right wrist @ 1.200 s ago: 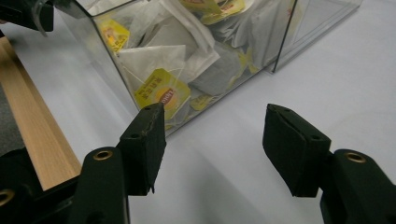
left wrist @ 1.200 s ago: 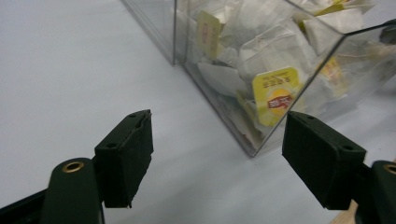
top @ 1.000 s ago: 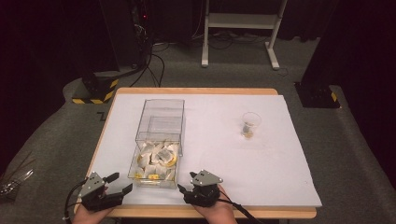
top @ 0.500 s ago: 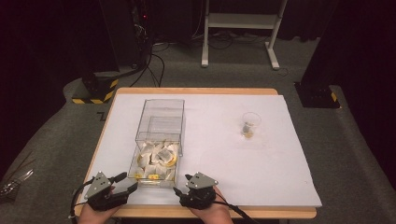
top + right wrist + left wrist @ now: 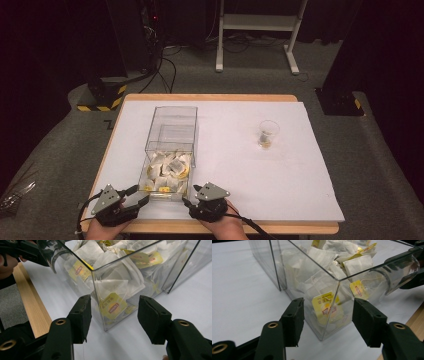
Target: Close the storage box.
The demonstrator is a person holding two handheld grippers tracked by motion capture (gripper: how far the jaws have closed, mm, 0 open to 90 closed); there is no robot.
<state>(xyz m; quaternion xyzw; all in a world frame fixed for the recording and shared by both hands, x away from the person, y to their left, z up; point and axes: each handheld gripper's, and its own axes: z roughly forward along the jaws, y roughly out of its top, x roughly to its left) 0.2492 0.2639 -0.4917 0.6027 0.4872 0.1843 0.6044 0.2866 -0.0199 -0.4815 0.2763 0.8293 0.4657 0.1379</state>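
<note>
A clear plastic box [image 5: 170,150] is seen standing on the white sheet [image 5: 280,165] that covers the wooden bench [image 5: 210,97], towards the left of the sheet and lengthwise away from the person; its near half is heaped with tea bags [image 5: 167,170] bearing yellow tags, while its far half looks bare. The left hand-held gripper [image 5: 136,199] is placed at the box's near left corner and the right hand-held gripper [image 5: 189,204] at its near right corner, both close to the bench's front edge. In the left gripper view, the jaws of the left hand-held gripper [image 5: 327,315] are seen partly open, having just been closing, with a vertical corner edge of the box [image 5: 332,312] between them and a gap left on either side, so nothing is gripped. In the right gripper view, the right hand-held gripper [image 5: 113,312] is likewise found partly open, its jaws having just been closing, astride the other near corner of the box [image 5: 97,300] without the pads being pressed on it. A small clear glass [image 5: 268,134] is set well apart on the right of the sheet, with something small and dark lying in its bottom.
</note>
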